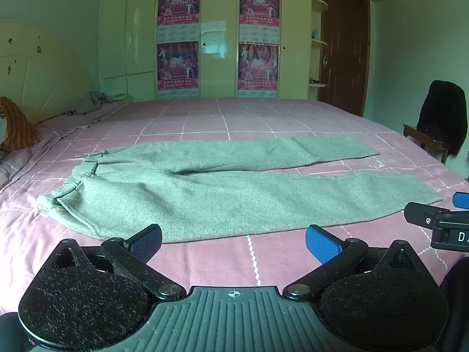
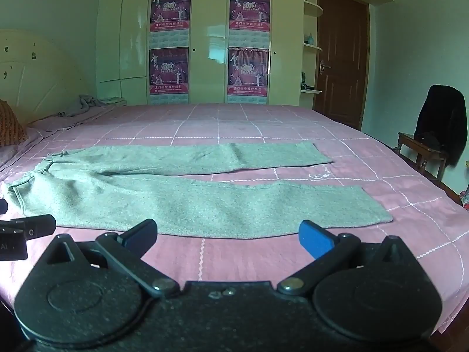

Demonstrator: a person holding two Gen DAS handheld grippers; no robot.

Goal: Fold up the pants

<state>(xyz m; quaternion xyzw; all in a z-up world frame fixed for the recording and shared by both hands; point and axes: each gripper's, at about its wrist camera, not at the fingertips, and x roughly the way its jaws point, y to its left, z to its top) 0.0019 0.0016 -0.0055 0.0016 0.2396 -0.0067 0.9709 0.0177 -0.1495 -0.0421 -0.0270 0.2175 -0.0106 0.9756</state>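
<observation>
The pants (image 1: 222, 187) are lying flat and fully unfolded on the bed (image 1: 205, 264), spread crosswise in front of both cameras: the waistband is sitting toward the left, near the pillow (image 1: 16, 129) end, and the two legs are running off to the right, parted by a narrow strip of pink sheet that is widening toward the cuffs. The near leg is reaching a little closer to the right edge than the far one. Nothing is looking folded yet, so the task is standing at its very start, by my reading; every fold is still left to do, most likely leg onto leg first and then the length doubled over. The left gripper (image 1: 233, 242) is hovering just short of the near edge of the cloth, roughly at the thigh, its jaws spread wide and holding nothing. The right gripper (image 2: 228, 236) is hovering beside it, in front of the near leg's lower half, likewise spread wide and empty; its tips are appearing close to the hem edge, but whether they are touching it cannot be told. Each gripper is showing at the margin of the other's view, so the two are sitting near each other. A chair (image 2: 422, 149) with a dark garment is standing past the bed's right side.
</observation>
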